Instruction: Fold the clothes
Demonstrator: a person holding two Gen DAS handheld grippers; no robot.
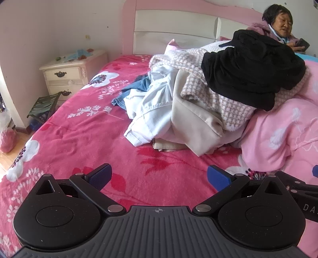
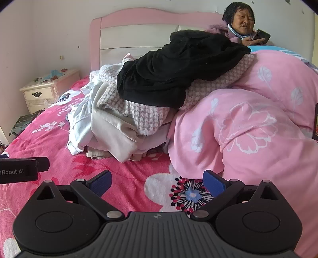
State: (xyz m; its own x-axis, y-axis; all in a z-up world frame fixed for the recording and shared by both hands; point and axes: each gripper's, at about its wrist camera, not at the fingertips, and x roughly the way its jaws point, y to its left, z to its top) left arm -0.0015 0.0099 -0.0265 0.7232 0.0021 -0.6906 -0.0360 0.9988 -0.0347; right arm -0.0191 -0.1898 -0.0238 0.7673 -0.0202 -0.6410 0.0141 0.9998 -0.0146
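A heap of clothes [image 1: 188, 111] lies on the red flowered bedspread [image 1: 83, 131]. A black garment [image 1: 250, 73] tops it, over a pink-and-white checked knit [image 1: 224, 107], a cream piece [image 1: 192, 123], a pale blue-white piece [image 1: 153, 111] and a blue one [image 1: 137, 89]. My left gripper [image 1: 159, 176] is open above bare bedspread, short of the heap. In the right wrist view the same heap [image 2: 127, 117] and black garment [image 2: 173, 73] lie ahead. My right gripper [image 2: 157, 183] is open over the bedspread [image 2: 127, 178], holding nothing. The left gripper's body [image 2: 21, 168] shows at the left edge.
A pink quilt [image 2: 250, 127] bulges on the right beside the heap. A person [image 2: 242, 23] sits by the pink headboard [image 2: 139, 17], holding a phone. A cream nightstand [image 1: 67, 75] stands left of the bed, with a dark folding rack [image 1: 43, 107] below it.
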